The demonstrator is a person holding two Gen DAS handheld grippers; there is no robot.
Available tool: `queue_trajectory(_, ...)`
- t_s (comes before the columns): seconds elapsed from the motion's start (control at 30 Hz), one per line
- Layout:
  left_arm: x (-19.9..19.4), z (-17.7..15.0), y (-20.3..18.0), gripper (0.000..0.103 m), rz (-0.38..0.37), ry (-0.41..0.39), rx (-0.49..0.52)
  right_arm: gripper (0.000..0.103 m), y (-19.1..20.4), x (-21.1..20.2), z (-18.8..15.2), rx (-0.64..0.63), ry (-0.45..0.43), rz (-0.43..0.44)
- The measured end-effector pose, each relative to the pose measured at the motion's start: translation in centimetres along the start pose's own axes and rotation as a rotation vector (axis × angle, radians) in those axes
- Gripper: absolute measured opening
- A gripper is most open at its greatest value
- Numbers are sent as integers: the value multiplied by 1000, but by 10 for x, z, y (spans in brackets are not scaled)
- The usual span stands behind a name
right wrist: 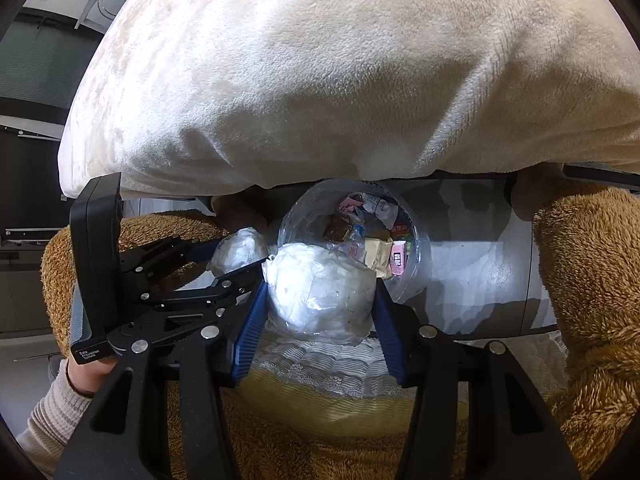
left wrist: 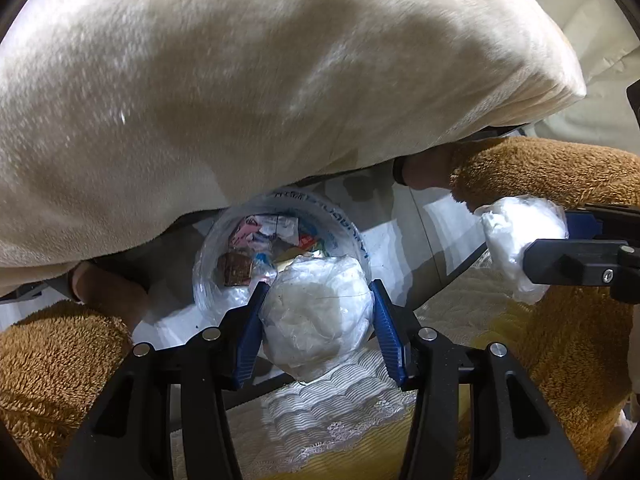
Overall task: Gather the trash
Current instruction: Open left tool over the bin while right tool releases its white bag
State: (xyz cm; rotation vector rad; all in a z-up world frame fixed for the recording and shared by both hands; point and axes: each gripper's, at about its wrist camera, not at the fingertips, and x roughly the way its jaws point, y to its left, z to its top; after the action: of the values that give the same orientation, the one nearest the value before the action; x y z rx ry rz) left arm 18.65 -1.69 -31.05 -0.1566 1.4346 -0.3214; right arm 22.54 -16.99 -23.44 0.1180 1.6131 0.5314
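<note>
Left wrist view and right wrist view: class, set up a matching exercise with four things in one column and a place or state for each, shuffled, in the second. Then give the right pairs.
Things:
1. left gripper
2. trash bin
3. cream cushion
4. brown fleece sleeve

Places or states:
A. lined with a clear bag, wrappers inside
B. fills the top of both views, above the bin
C. shut on a wad of clear plastic
D. fuzzy, at the side edges of the view

Pairs: 1-C, 2-A, 3-B, 4-D
</note>
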Motion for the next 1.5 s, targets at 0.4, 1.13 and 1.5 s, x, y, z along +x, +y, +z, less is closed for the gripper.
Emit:
queue_trajectory(0.4, 8, -1, 1, 49, 5, 25, 4, 52, 0, -5, 1, 4, 6, -5)
queue_trajectory(1.13, -2, -3, 14, 68, 35, 8, -58, 63, 3, -9, 0, 1, -12, 2)
queue_trajectory(1.5, -34, -11, 13, 68, 66, -67, -64, 63, 15, -29, -14, -25, -63, -2)
